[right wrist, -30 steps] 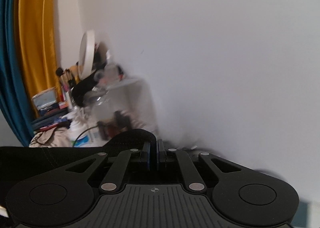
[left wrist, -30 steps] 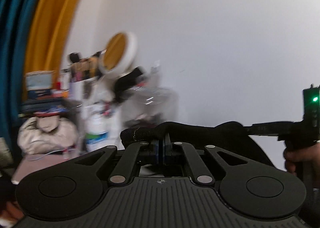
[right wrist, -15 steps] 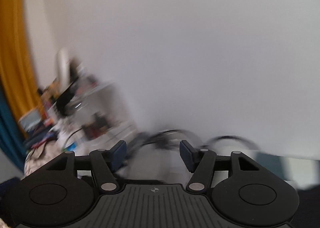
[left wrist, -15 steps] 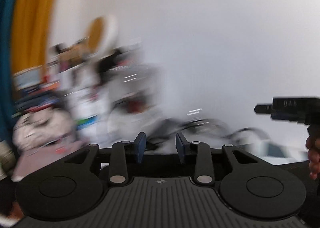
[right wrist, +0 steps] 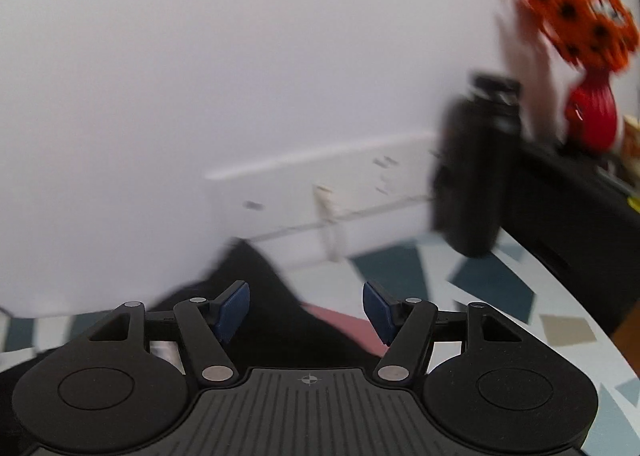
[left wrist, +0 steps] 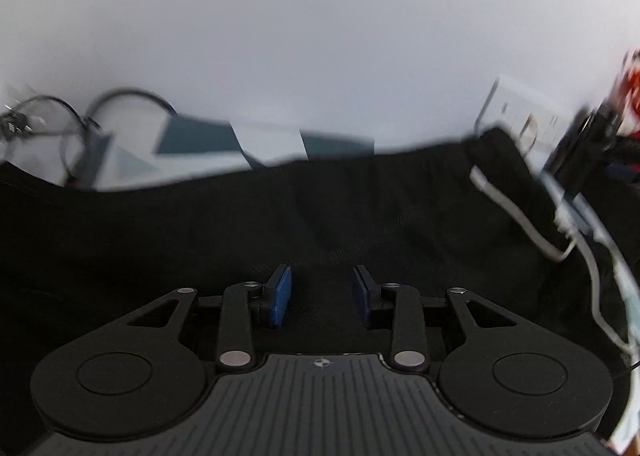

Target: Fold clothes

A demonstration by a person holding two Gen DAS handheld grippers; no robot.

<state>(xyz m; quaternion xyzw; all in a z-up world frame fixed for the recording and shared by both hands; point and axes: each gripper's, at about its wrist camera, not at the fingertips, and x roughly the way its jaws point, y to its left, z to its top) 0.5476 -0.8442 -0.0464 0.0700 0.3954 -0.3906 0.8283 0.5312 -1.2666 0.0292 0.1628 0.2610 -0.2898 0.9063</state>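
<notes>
While both frames blur: 1 black garment [left wrist: 280, 216], spread across mid frame on patterned tabletop [right wrist: 500, 284]. Left gripper [left wrist: 322, 292]: jaws partly apart, nothing pinched, cloth below. Right gripper [right wrist: 306, 310]: jaws opening, wider, nothing held, over garment edge. 1 black bottle [right wrist: 476, 176], 1 red vase [right wrist: 592, 116], upper right.

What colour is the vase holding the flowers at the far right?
Red, a ribbed red vase holding orange flowers; it shows best in the right wrist view.

Right gripper [right wrist: 306, 310] jaws opening, empty.
</notes>
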